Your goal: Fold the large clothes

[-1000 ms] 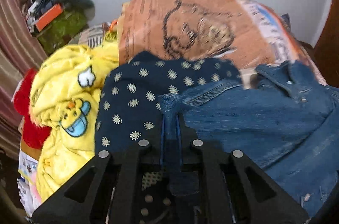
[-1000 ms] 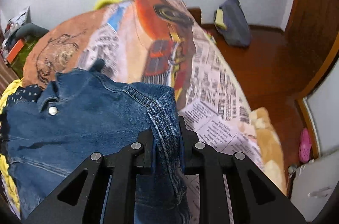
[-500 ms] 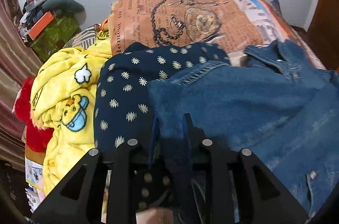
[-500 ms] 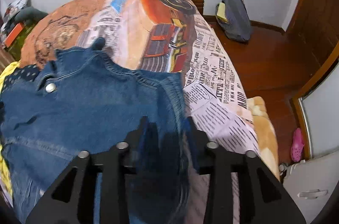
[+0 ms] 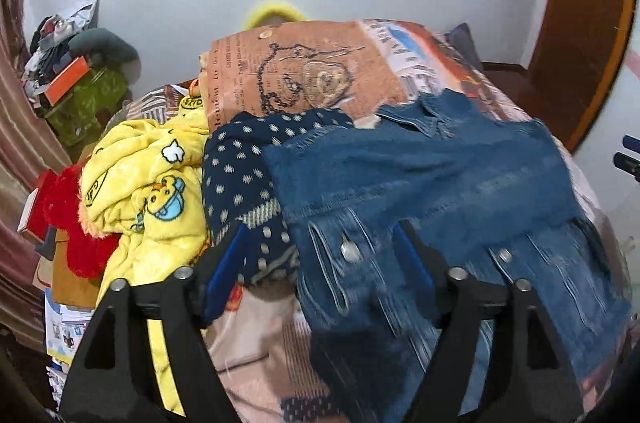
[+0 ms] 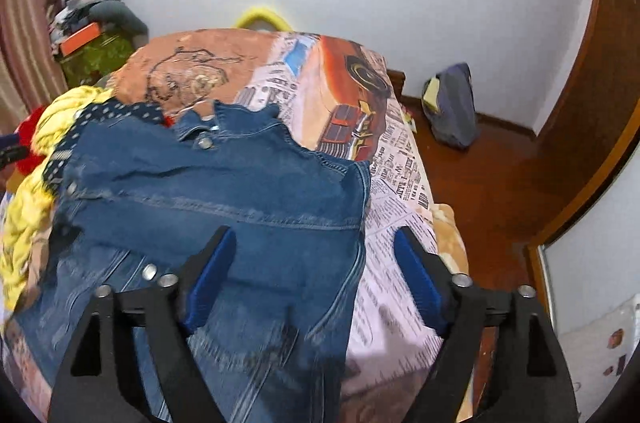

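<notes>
**Jacket lies on the bed, both fingers let go**

I see the denim jacket (image 5: 420, 183) lying on the bed (image 6: 400, 191), spread over the newspaper-print cover. Its collar (image 6: 200, 127) points toward the far wall and one metal button (image 6: 205, 143) shows just below it. The cloth is mid-blue with paler wear along the seams; a straight stitched seam runs across it from side to side. In the left view the near edge shows pocket flaps with two silver snaps (image 5: 351, 250) and several stitched strips. The near part is blurred in both views, so I cannot read the fold there.

My left gripper (image 5: 320, 271) has just been opening; its blue-padded fingers (image 5: 224, 271) stand wide apart and press on nothing, with the jacket's near left edge lying below the gap. My right gripper (image 6: 316, 275) has likewise just been opening; its fingers (image 6: 210, 279) are released, one over the denim, the other over the bed cover beside the jacket's right edge.

On the jacket's left side lies a navy dotted cloth (image 5: 236, 163), partly under the denim, and beyond it a yellow blanket (image 5: 152, 183) with cartoon prints.
</notes>
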### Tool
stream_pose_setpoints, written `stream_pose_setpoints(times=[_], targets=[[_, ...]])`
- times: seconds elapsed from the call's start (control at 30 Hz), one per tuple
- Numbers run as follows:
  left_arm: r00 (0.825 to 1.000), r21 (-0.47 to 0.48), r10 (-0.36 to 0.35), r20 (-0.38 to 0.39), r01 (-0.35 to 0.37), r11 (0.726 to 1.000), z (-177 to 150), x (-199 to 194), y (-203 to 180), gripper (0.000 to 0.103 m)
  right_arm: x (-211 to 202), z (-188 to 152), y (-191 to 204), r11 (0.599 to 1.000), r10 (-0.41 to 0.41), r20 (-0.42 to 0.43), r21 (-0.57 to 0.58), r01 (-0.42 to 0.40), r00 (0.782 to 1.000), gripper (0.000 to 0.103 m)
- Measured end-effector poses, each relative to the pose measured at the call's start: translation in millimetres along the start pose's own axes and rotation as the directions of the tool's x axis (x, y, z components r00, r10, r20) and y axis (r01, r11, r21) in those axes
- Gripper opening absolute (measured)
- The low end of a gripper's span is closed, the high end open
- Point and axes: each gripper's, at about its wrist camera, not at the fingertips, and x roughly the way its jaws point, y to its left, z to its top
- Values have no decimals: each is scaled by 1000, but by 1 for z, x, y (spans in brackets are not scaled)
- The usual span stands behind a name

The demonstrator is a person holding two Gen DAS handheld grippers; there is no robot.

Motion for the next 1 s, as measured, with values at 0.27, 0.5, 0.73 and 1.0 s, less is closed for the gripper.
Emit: stream_pose_setpoints(times=[0.27, 0.5, 0.73, 1.0], targets=[[995, -52, -84, -48, 82, 995, -53, -30, 12, 87, -22, -40, 23, 998, -10, -12, -61, 9, 1000, 83], [969, -146, -160, -187, 133, 980, -118, -6, 16, 87, -16, -89, 22, 1000, 15, -98, 0, -15, 995, 83], [914, -238, -262, -311, 193, 952, -169, 26, 4, 87, 4, -135, -3, 987, 62, -228, 161, -25, 972, 83], [867, -331, -350, -354, 234, 914, -198, 52, -10, 87, 18, -164, -17, 953, 156, -277, 296, -71, 948, 83]])
